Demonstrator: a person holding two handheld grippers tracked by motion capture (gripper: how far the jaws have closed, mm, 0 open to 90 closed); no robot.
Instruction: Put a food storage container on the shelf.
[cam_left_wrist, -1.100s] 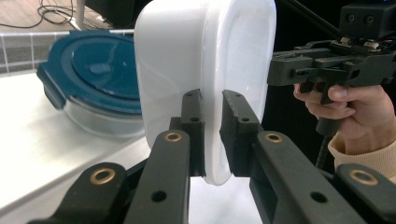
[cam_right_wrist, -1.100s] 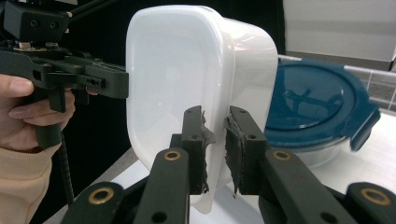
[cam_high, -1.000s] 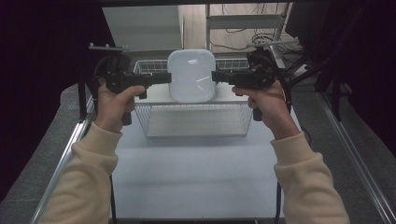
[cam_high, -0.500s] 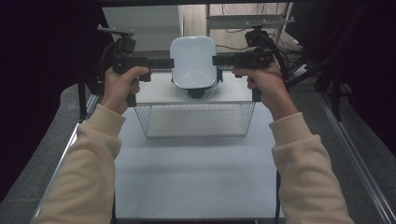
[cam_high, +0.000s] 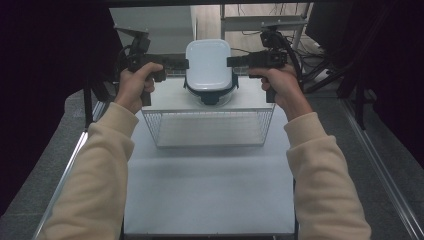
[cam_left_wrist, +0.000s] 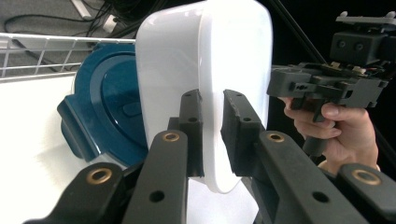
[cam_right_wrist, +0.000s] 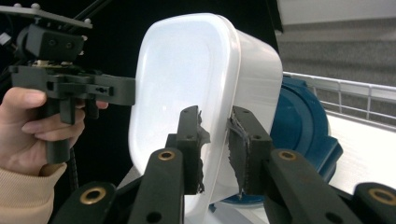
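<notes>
White container (cam_high: 208, 59) raised farther from blue lid (cam_high: 210, 94), clamped by left gripper (cam_high: 186, 64), right gripper (cam_high: 230, 61)

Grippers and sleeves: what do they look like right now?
Both the left gripper and the right gripper are black pistol-grip tools with two flat, bolted jaws showing brass-ringed holes. A black cable trails from the right one. The person wears cream long sleeves.
</notes>
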